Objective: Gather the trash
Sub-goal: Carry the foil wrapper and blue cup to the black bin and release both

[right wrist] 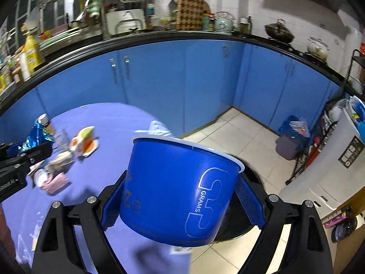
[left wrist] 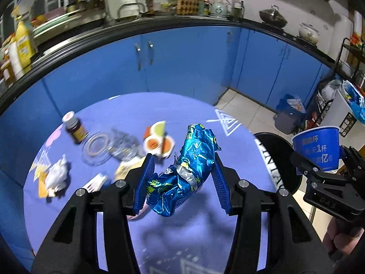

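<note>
My left gripper (left wrist: 182, 178) is shut on a crumpled shiny blue snack wrapper (left wrist: 184, 175) and holds it above the purple table (left wrist: 205, 228). My right gripper (right wrist: 180, 196) is shut on a blue paper cup (right wrist: 180, 191), tilted, over the table's right edge; the cup also shows at the right of the left wrist view (left wrist: 317, 148). The wrapper shows at the left of the right wrist view (right wrist: 36, 134). On the table lie a crumpled white tissue (left wrist: 57, 175), a small food cup with a peeled lid (left wrist: 158, 141) and paper scraps (left wrist: 95, 182).
A brown pill bottle (left wrist: 74, 127) and a clear glass dish (left wrist: 98, 148) stand on the table. A round black stool (left wrist: 276, 157) is right of the table. A bin with a blue bag (right wrist: 292, 137) stands on the tiled floor by the blue cabinets (left wrist: 182, 64).
</note>
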A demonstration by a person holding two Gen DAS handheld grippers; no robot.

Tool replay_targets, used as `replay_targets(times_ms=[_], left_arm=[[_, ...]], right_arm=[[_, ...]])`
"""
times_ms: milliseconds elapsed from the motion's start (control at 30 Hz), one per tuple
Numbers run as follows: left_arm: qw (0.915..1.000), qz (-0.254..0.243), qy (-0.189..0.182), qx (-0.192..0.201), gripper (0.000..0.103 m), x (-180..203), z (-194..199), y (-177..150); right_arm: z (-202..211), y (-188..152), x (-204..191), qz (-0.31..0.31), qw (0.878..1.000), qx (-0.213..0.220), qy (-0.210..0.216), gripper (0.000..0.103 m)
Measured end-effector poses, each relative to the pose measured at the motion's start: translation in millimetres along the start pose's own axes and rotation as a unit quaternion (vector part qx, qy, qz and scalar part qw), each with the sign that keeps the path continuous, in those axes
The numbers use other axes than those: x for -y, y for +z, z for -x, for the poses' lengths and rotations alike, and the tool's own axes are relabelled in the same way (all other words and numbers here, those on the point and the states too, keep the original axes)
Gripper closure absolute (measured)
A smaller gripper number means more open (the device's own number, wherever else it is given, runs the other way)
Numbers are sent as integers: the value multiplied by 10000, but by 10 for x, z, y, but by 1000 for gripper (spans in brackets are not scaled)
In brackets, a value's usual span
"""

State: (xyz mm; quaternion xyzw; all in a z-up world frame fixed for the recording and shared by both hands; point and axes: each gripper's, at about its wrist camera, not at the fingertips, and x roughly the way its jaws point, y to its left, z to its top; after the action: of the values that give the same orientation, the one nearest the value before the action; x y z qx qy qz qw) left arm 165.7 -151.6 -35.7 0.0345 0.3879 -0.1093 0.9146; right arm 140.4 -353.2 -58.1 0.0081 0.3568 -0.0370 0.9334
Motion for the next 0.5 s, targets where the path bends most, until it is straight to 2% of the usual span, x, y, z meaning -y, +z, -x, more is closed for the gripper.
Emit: replay_targets(times_ms=[267, 500], left_arm=[[9998, -192, 42, 37, 52, 335, -233, 301], [9996, -273, 48, 64, 51, 558, -377, 460]], right_arm=[[-255, 161, 464, -252, 9990, 56, -355, 18], [-433, 227, 734, -493, 9981, -4, -365, 17]])
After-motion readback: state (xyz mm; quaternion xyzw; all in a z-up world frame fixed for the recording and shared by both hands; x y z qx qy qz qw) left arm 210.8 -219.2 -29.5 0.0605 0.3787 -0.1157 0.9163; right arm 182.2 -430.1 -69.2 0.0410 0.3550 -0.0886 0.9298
